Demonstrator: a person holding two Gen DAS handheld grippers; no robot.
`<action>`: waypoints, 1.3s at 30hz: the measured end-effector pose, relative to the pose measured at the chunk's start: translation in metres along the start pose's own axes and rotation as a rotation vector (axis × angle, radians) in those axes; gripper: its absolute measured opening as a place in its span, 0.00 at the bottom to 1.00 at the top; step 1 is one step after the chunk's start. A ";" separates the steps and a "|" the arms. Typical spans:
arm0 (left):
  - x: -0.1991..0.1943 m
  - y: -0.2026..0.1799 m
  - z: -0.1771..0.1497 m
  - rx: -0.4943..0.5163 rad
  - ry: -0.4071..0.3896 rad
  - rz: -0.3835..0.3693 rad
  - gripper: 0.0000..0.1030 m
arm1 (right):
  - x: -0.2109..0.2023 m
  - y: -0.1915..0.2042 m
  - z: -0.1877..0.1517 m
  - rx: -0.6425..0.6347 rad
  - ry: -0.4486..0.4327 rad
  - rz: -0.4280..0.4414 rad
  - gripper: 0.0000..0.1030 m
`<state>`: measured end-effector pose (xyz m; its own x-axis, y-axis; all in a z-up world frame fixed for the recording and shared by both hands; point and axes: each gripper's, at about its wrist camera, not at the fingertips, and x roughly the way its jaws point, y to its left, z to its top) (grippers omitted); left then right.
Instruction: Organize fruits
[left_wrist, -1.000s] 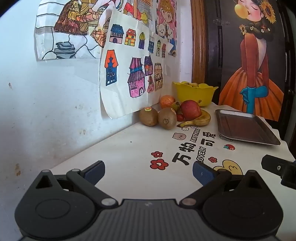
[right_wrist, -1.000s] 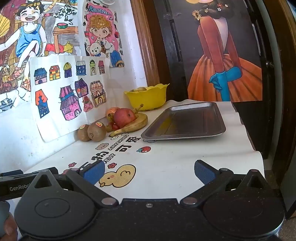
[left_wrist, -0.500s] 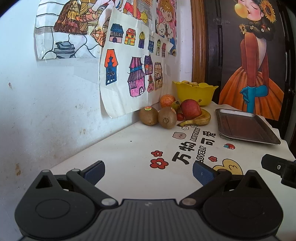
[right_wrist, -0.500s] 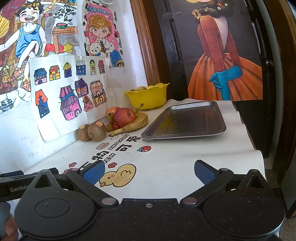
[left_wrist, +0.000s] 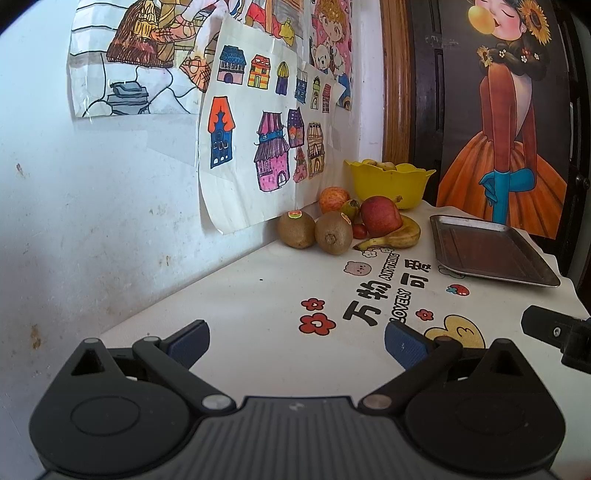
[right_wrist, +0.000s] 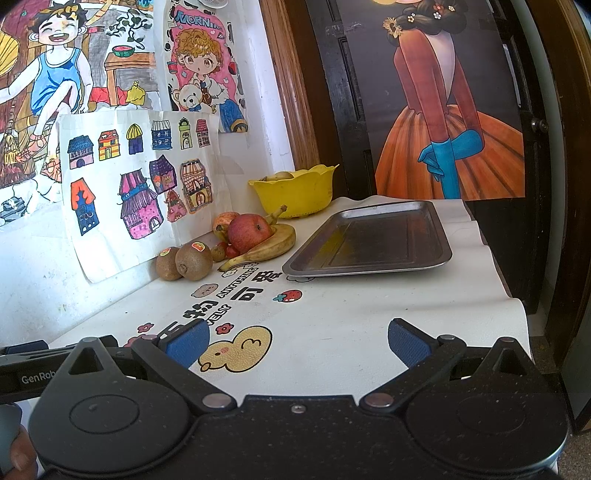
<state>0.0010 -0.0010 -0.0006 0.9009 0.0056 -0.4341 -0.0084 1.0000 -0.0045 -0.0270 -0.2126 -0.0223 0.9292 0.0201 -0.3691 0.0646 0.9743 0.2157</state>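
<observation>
Nothing has moved since the earlier frames: both grippers hold position over the near end of the counter (right_wrist: 332, 317), and the fruit is undisturbed.

Left gripper (left_wrist: 295, 341): jaws spread wide, holding nothing. Right gripper (right_wrist: 297, 341): jaws spread wide, holding nothing. Both are well apart from the fruit.

The fruit lies clustered at the far end against the wall: two kiwis (left_wrist: 314, 230) touching each other, a red apple (left_wrist: 380, 216) resting against a banana (left_wrist: 397, 238), a second apple (left_wrist: 333, 199) behind, and small red fruits (right_wrist: 231, 251) between them. The metal tray (right_wrist: 373, 238) lies empty just beside the cluster; a yellow bowl (right_wrist: 295, 192) stands behind it and already holds some fruit.

Hazards, as judged from this layout:
- The pieces touch. Lifting one probably lets its neighbours roll; the kiwis and apples are round.
- The banana props the red apple. Removing it first likely releases the apple toward the tray or the counter edge.
- The banana looks brown and soft; firm pressure may bruise it.
- The wall drawing (left_wrist: 258, 147) hangs low behind the kiwis; a jaw may catch it.
</observation>
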 end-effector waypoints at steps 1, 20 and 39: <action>0.000 0.000 0.000 0.000 0.000 0.000 1.00 | 0.000 0.000 0.000 0.000 0.000 0.000 0.99; 0.000 0.000 0.000 0.001 0.002 0.001 1.00 | 0.000 0.000 0.000 0.003 0.002 0.001 0.99; -0.003 -0.003 -0.004 0.001 -0.007 -0.002 1.00 | 0.001 -0.001 0.001 0.005 0.005 0.000 0.99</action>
<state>-0.0035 -0.0041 -0.0023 0.9038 0.0036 -0.4280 -0.0061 1.0000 -0.0044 -0.0260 -0.2143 -0.0218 0.9275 0.0211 -0.3733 0.0666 0.9731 0.2206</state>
